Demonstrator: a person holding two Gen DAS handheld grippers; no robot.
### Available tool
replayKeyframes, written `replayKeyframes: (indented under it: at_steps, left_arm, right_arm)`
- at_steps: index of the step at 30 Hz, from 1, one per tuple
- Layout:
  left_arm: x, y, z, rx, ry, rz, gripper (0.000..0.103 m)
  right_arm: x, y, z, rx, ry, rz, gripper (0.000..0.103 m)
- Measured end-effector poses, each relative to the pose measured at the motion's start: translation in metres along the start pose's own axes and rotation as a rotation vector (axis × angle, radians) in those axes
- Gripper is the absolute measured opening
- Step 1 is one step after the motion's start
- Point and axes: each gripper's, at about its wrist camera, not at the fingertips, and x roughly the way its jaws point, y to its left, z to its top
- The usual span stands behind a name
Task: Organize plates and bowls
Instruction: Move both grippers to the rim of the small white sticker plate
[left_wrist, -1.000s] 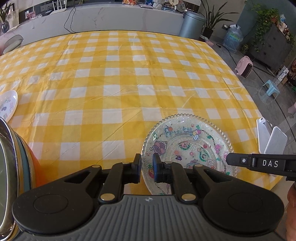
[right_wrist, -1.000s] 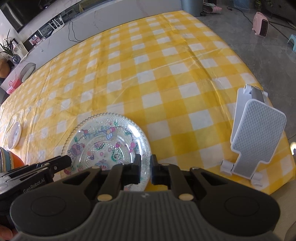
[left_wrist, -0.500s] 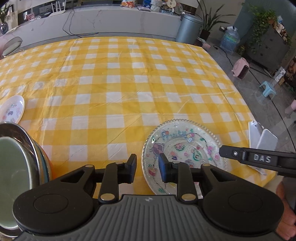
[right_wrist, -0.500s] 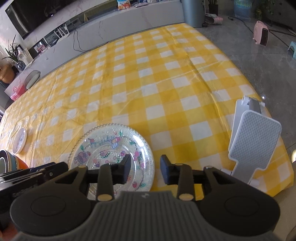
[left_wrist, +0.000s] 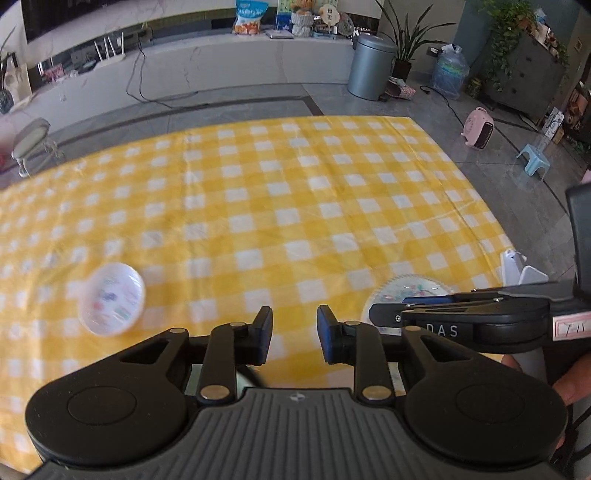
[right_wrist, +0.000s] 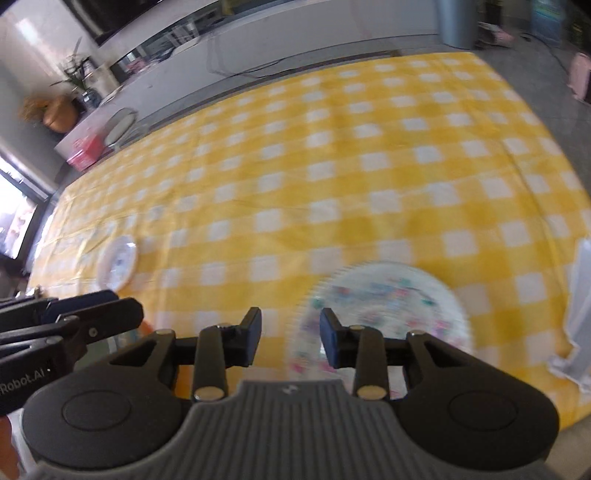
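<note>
Holding both my left tongs (left_wrist: 294, 334) and right tongs (right_wrist: 290, 336) spread and empty, I see bare checked cloth (left_wrist: 258, 206) toward twelve o'clock. The glass plate (right_wrist: 388, 299) lies near the table's edge at five o'clock; "DAS" marks the right tongs.

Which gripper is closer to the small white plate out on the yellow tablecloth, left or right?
Left. The left gripper hangs open just right of the small white plate. The right gripper, also open, sits over the big patterned plate, farther away.
</note>
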Motion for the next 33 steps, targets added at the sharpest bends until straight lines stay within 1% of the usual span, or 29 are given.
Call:
replayKeyframes:
  at_steps: [3, 5, 8, 11, 15, 20, 23, 25, 27, 30, 32, 33]
  left_arm:
    - [-0.011, 0.030, 0.005, 0.030, -0.030, 0.062, 0.031]
    - [-0.016, 0.055, 0.008, 0.029, -0.037, 0.088, 0.031]
    - [-0.014, 0.092, 0.010, 0.008, -0.030, 0.106, 0.031]
    - [-0.002, 0.127, 0.008, -0.014, 0.000, 0.118, 0.031]
    - [0.022, 0.171, 0.002, -0.098, 0.041, 0.112, 0.031]
    - [0.054, 0.219, -0.005, -0.228, 0.084, 0.065, 0.031]
    - [0.072, 0.239, -0.007, -0.298, 0.111, 0.023, 0.031]
    - [0.081, 0.247, -0.007, -0.325, 0.123, 0.010, 0.031]
    - [0.091, 0.252, -0.008, -0.340, 0.142, 0.004, 0.031]
    - [0.102, 0.257, -0.009, -0.352, 0.159, 0.008, 0.030]
    - [0.106, 0.258, -0.011, -0.362, 0.164, -0.003, 0.029]
    - [0.109, 0.260, -0.012, -0.369, 0.166, -0.009, 0.026]
  right_arm:
    - [0.010, 0.033, 0.013, -0.035, 0.032, 0.052, 0.034]
    - [0.018, 0.052, 0.022, -0.035, 0.059, 0.091, 0.034]
    - [0.034, 0.078, 0.032, -0.033, 0.107, 0.148, 0.034]
    - [0.053, 0.103, 0.042, -0.041, 0.158, 0.183, 0.034]
    - [0.080, 0.134, 0.055, -0.070, 0.211, 0.167, 0.034]
    - [0.115, 0.166, 0.072, -0.101, 0.260, 0.145, 0.034]
    - [0.135, 0.180, 0.081, -0.116, 0.284, 0.133, 0.032]
    - [0.147, 0.188, 0.085, -0.131, 0.295, 0.125, 0.027]
    - [0.158, 0.193, 0.087, -0.147, 0.306, 0.117, 0.026]
    - [0.173, 0.198, 0.090, -0.155, 0.328, 0.103, 0.021]
    - [0.183, 0.199, 0.092, -0.148, 0.341, 0.098, 0.021]
    - [0.186, 0.199, 0.093, -0.147, 0.345, 0.096, 0.021]
